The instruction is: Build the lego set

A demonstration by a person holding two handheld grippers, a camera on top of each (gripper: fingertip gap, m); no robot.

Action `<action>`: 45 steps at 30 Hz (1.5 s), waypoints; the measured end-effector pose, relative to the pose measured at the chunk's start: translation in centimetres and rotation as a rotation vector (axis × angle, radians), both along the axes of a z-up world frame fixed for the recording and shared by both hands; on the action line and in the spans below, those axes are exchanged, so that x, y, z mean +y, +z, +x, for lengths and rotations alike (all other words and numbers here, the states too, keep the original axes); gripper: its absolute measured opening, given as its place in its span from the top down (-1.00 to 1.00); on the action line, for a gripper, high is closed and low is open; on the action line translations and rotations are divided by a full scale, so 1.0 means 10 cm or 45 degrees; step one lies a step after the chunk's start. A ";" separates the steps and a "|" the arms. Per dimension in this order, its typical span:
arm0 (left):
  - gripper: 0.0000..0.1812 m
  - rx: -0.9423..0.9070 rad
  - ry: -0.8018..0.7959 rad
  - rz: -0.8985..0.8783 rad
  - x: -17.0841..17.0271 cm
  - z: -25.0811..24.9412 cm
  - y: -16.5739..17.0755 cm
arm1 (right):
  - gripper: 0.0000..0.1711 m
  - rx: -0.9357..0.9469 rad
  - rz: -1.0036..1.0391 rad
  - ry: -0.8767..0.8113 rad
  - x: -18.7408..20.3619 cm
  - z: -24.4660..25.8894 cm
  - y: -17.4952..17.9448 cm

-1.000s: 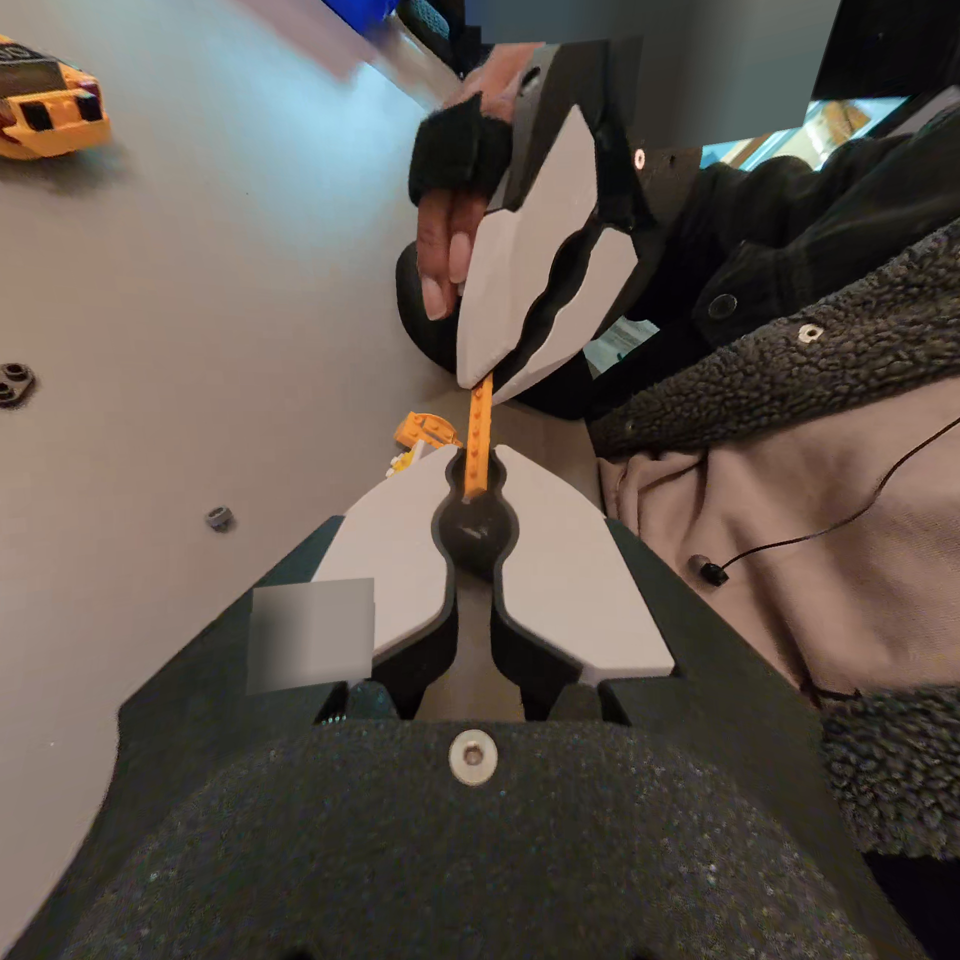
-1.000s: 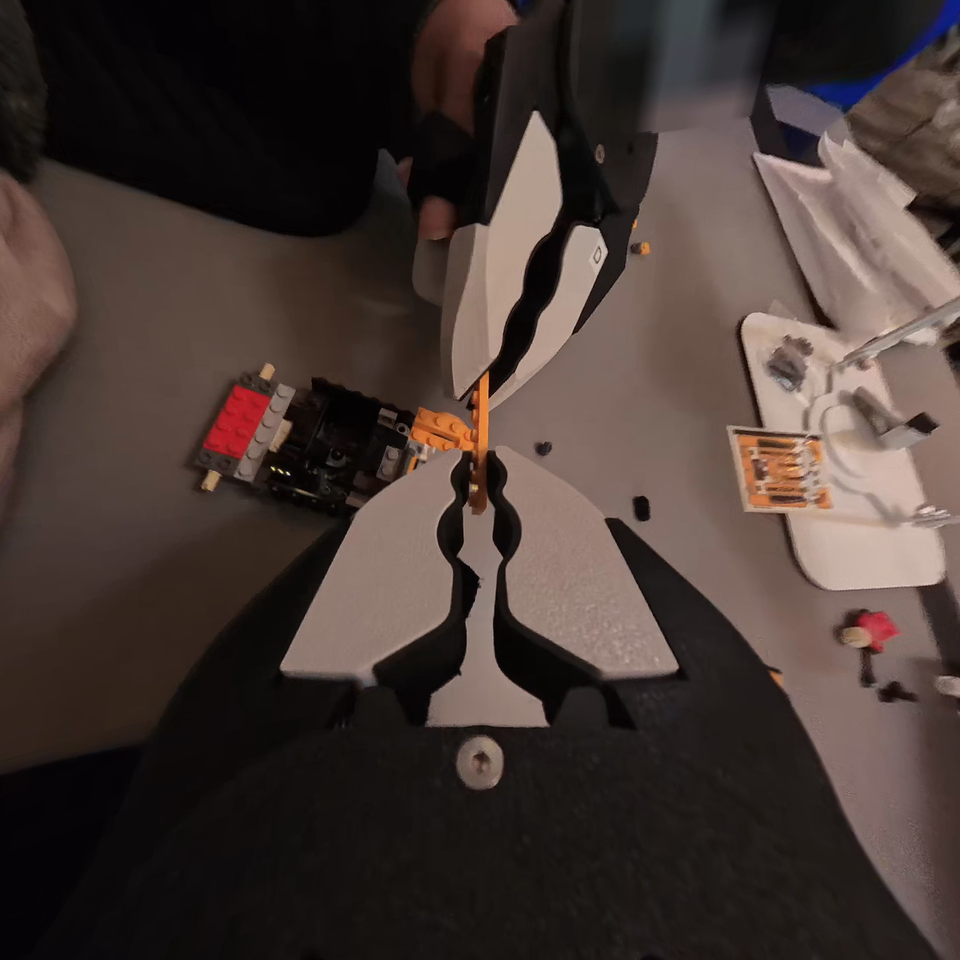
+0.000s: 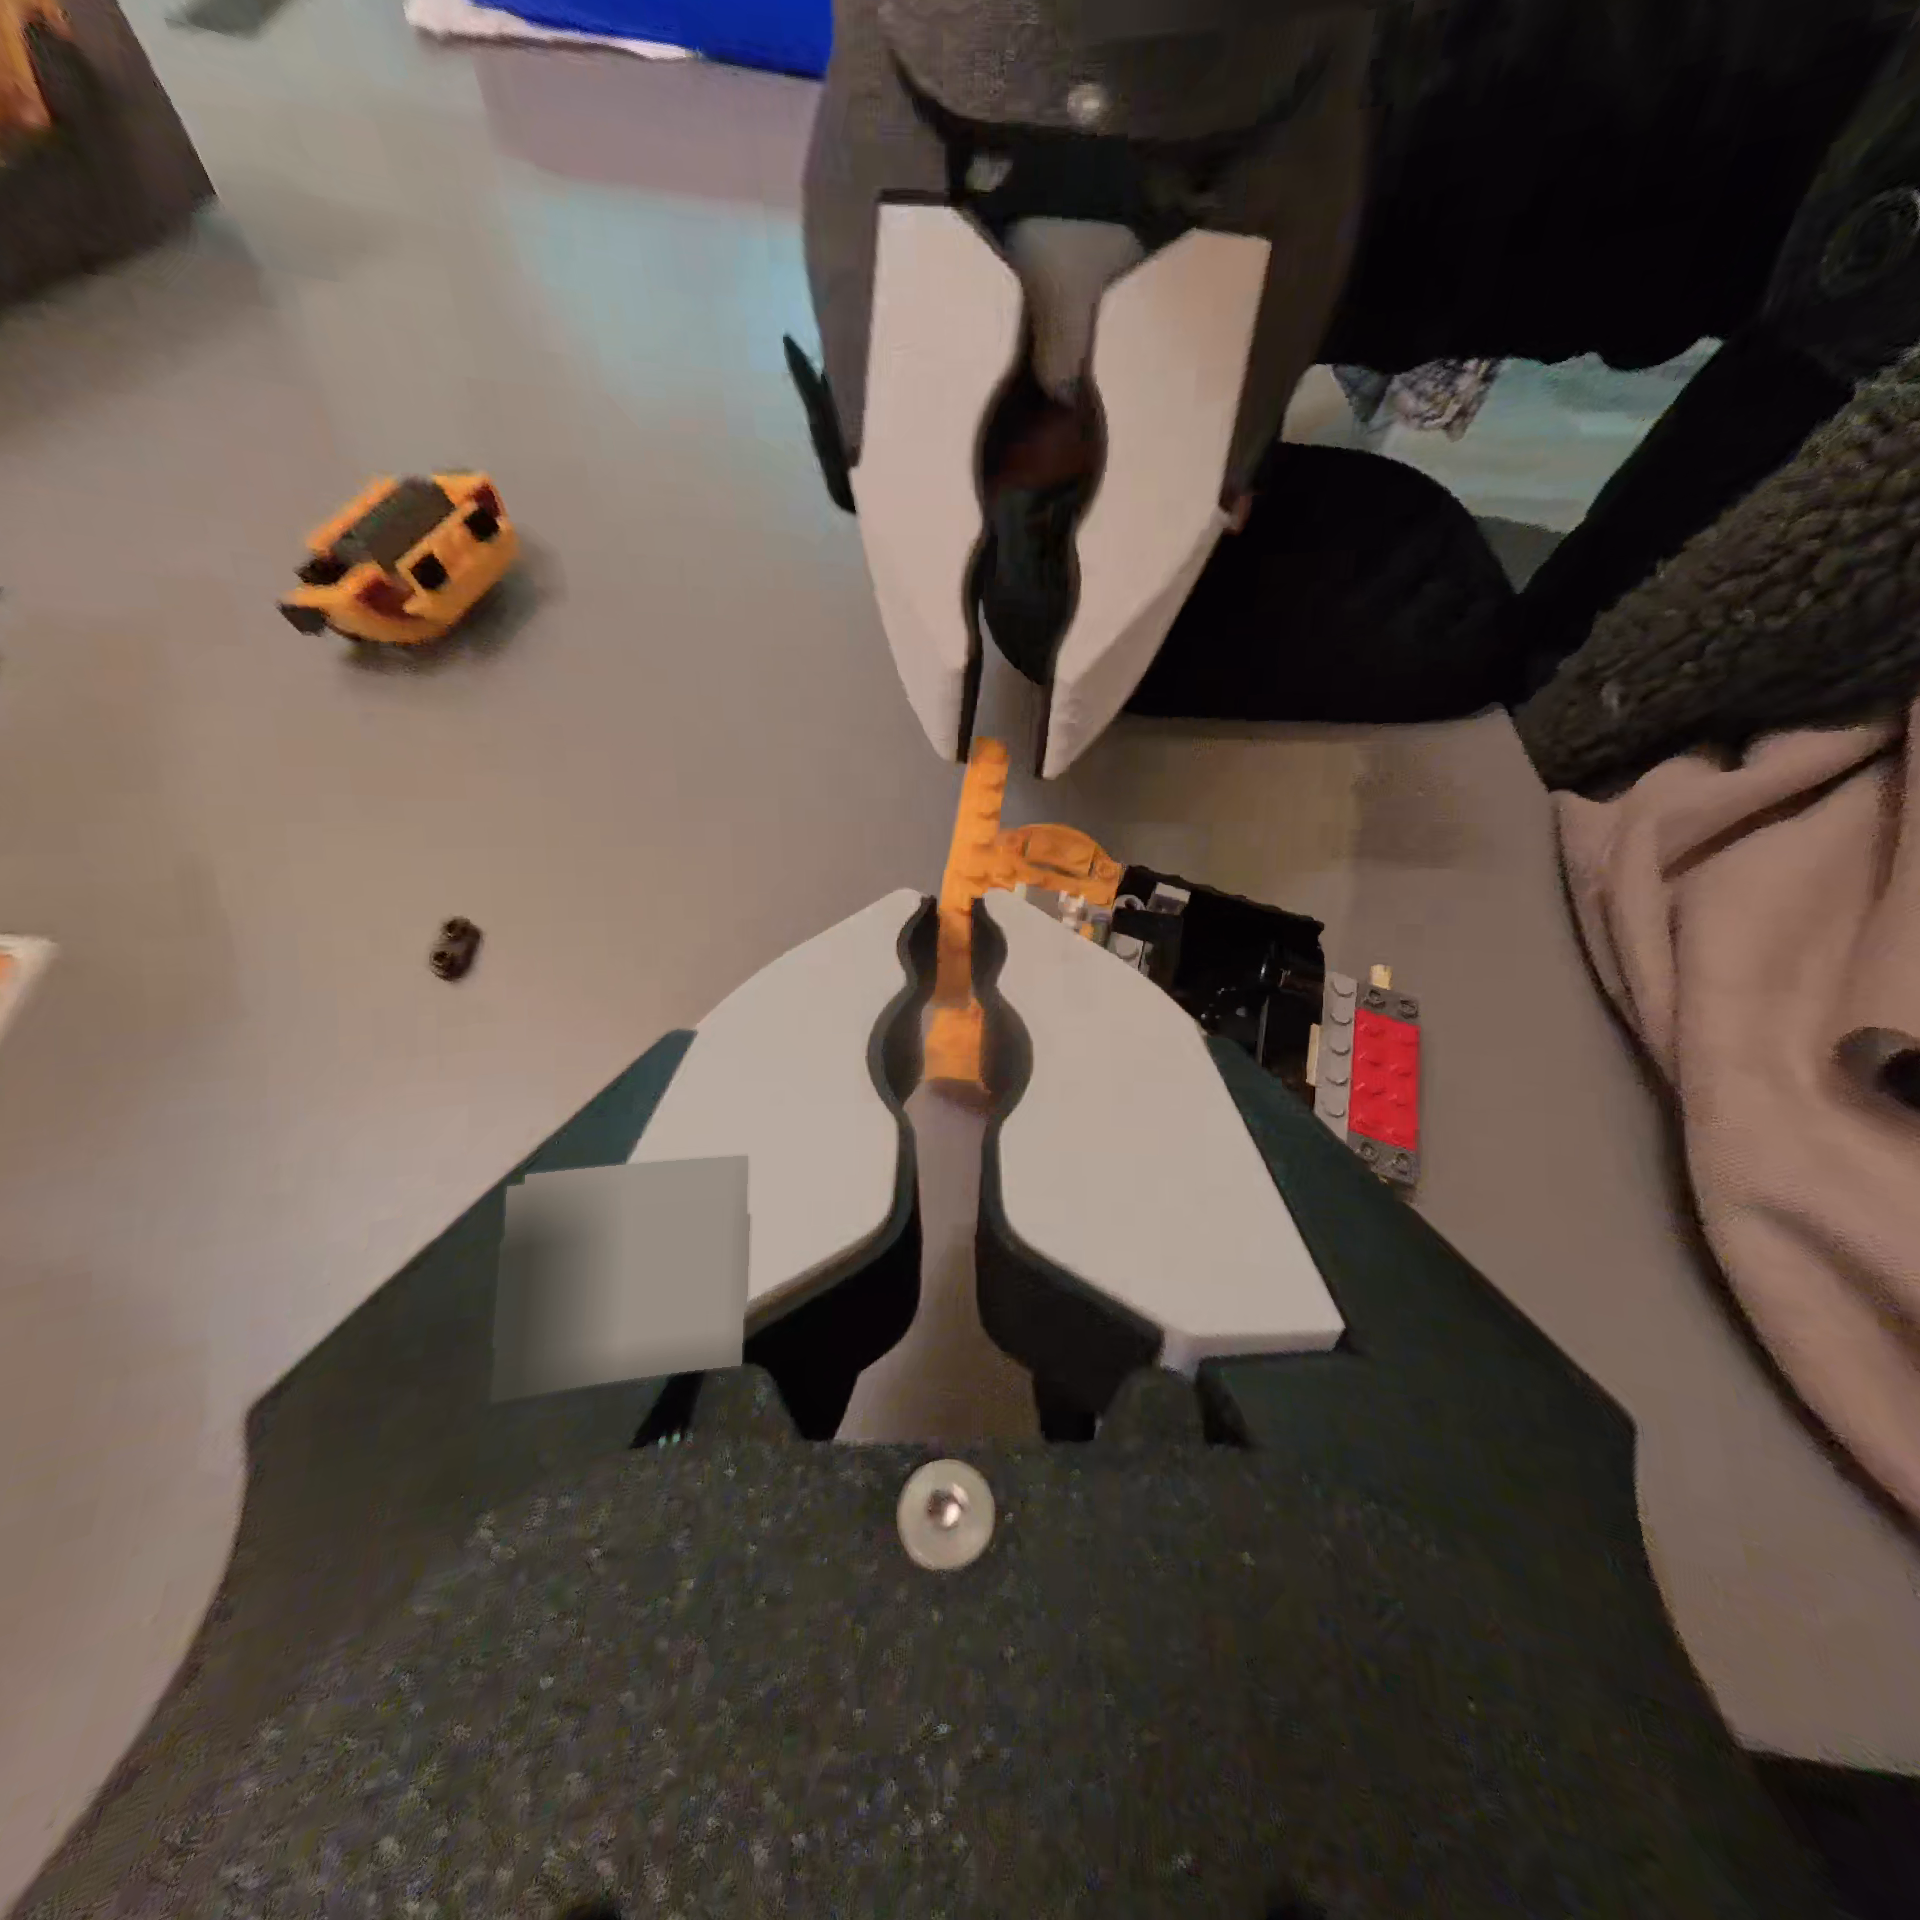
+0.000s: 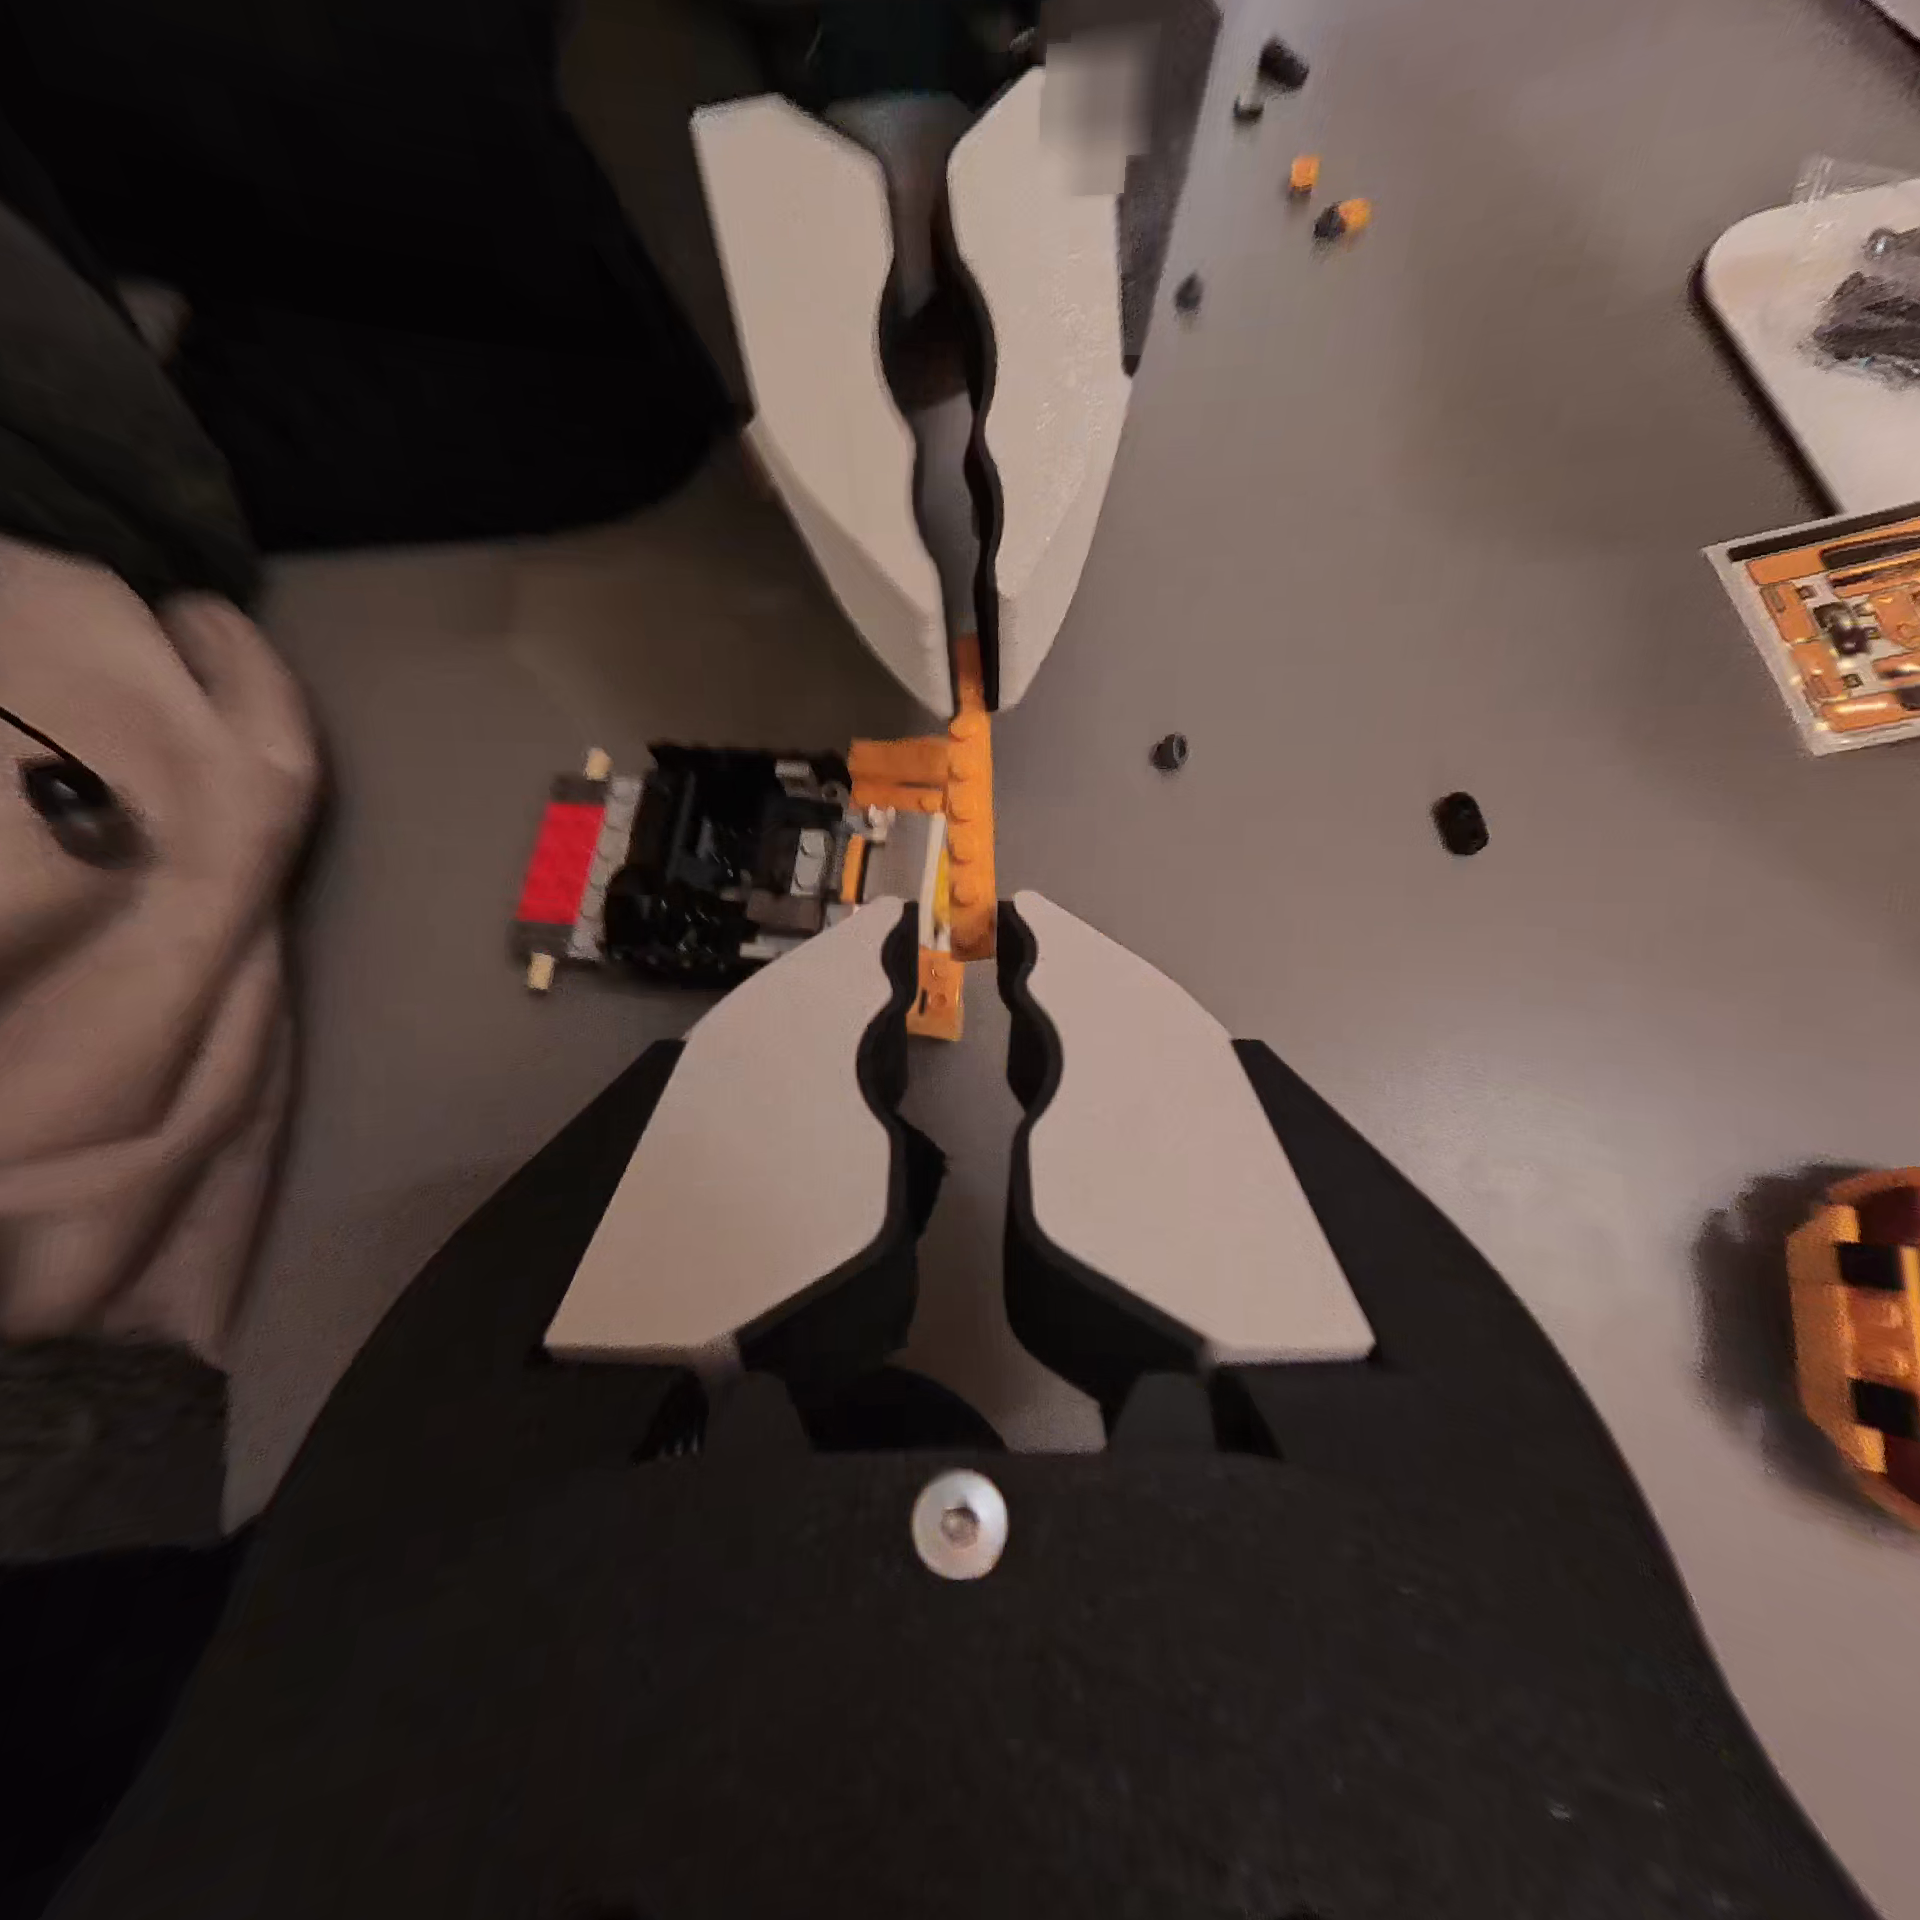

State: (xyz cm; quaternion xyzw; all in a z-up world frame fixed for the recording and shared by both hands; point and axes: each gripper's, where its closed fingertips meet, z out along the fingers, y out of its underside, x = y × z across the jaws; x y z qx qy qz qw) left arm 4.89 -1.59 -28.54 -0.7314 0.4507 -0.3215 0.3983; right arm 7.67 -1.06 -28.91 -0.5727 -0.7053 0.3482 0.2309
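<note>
Orange plate (image 3: 961,914) pinched in left gripper (image 3: 951,914) fingers, right gripper (image 4: 956,920) fingers slightly parted around it.

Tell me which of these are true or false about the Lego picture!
1. The left tongs are shut on the long orange Lego plate. True.
2. The red-and-black Lego chassis is held up in the air by the right tongs. False: it lies on the grey table, and neither tongs grips it.
3. A small orange-and-black Lego car body sits on the table, away from both tongs. True.
4. The two tongs point the same way, side by side. False: their tips face each other, one at each end of the orange plate.
5. Small black Lego bits lie loose on the table. True.
</note>
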 end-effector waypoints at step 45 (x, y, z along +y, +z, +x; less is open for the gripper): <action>0.97 -0.093 -0.080 -0.444 -0.06 -0.05 -0.27 | 0.90 -0.261 -0.428 0.242 -0.07 0.06 -0.22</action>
